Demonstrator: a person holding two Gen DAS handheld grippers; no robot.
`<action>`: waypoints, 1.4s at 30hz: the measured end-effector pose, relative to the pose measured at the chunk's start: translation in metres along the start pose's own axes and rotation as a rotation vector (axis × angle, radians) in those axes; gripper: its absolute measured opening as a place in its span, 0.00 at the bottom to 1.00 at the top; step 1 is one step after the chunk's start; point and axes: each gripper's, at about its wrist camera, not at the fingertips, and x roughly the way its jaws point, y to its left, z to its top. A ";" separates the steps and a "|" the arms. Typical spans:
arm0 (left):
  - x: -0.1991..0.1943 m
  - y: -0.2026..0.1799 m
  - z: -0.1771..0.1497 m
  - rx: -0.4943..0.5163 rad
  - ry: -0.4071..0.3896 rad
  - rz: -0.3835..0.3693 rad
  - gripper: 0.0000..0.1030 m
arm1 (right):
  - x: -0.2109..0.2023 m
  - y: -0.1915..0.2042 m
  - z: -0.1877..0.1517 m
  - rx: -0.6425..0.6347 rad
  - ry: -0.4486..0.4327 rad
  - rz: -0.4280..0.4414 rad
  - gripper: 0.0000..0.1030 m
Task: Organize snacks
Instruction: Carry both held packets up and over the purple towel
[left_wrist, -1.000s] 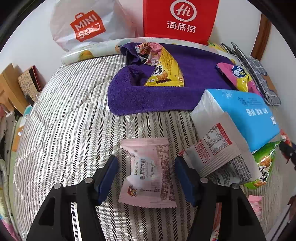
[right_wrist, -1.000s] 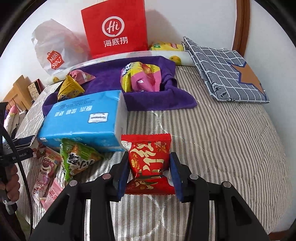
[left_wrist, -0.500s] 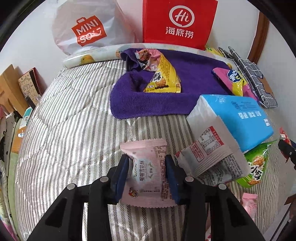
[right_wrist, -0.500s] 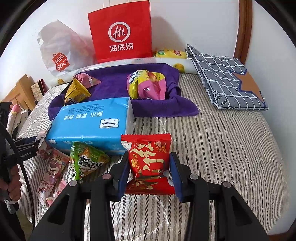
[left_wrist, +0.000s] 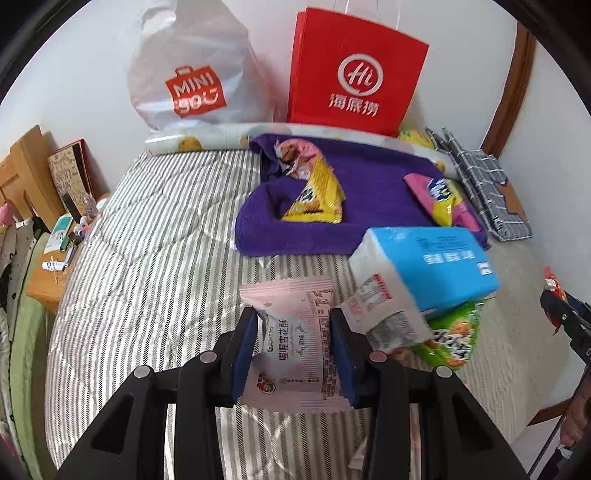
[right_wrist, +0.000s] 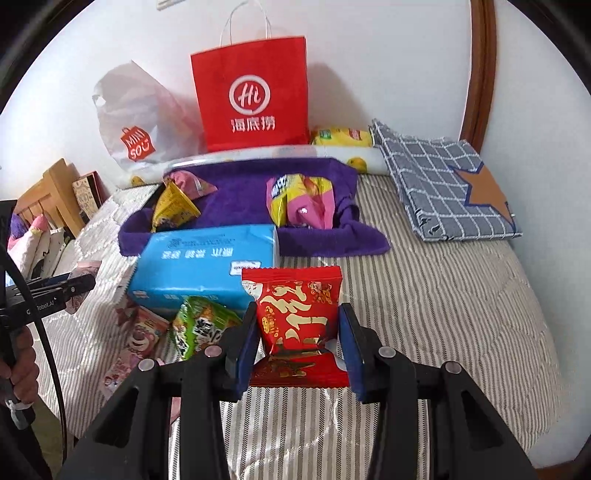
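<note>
pink snack packet (left_wrist: 295, 343) clamped between left fingers (left_wrist: 243, 347), red packet (right_wrist: 299, 314) between right fingers (right_wrist: 349, 350)

We find open striped bed (right_wrist: 443, 295) to our right; the blue tissue pack (right_wrist: 207, 266) blocks the middle.

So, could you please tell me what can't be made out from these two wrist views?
- White Miniso bag and red paper bag, both views: contents hidden by their own walls.
- Green snack packet, left wrist view: partly tucked under the blue tissue pack.
- Pink snack packet in the left gripper: small print blurred.
- Right gripper, left wrist view: cut off by the edge.
</note>
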 end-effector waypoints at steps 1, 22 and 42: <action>-0.005 -0.002 0.001 0.001 -0.006 -0.004 0.37 | -0.005 -0.001 0.001 0.002 -0.006 -0.002 0.40; -0.063 -0.042 0.022 -0.002 -0.070 -0.083 0.37 | -0.057 -0.005 0.028 0.021 -0.087 0.003 0.40; -0.064 -0.055 0.066 0.019 -0.095 -0.088 0.37 | -0.044 0.000 0.074 0.019 -0.109 0.032 0.40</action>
